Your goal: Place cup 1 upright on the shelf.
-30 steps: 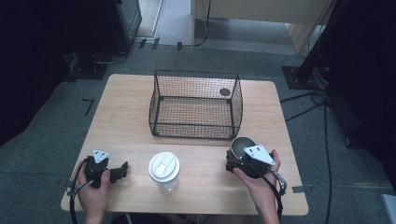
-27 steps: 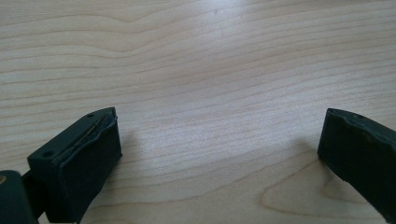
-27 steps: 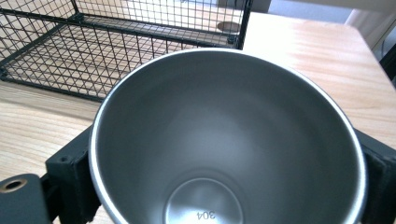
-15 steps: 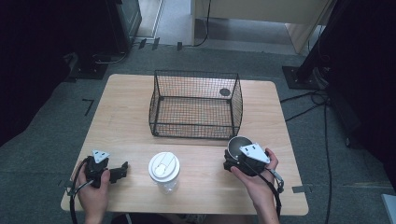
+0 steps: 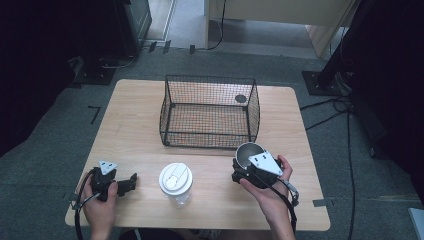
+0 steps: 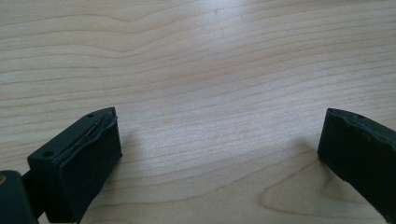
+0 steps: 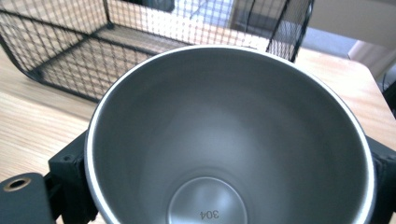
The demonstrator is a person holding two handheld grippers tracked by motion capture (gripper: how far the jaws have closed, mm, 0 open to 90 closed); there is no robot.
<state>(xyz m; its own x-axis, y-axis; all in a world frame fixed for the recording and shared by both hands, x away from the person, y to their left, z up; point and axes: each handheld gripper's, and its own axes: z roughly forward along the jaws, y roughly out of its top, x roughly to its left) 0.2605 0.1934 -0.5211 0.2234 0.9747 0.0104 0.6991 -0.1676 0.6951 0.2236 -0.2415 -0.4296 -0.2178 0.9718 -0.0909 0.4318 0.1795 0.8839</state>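
Note:
A steel cup (image 5: pixel 247 151) sits between the jaws of my right gripper (image 5: pixel 245 164), which has just been closing and is now shut on it, lifted just in front of the basket's right corner. In the right gripper view the cup's open mouth (image 7: pixel 224 140) faces the camera, and the right gripper (image 7: pixel 224 191) clamps its sides. My left gripper (image 5: pixel 131 181) rests on the table at the front left. Its jaws stand wide open over bare wood, with nothing between them in the left gripper view (image 6: pixel 219 154).
A black wire basket (image 5: pixel 210 78) stands at the middle of the wooden table (image 5: pixel 135 115), with a small dark disc (image 5: pixel 241 98) at its back right. A clear cup with a white lid (image 5: pixel 175 182) stands near the front edge between my hands.
My right gripper closed on the steel cup, then rose and shifted slightly left with it. The left hand kept still.

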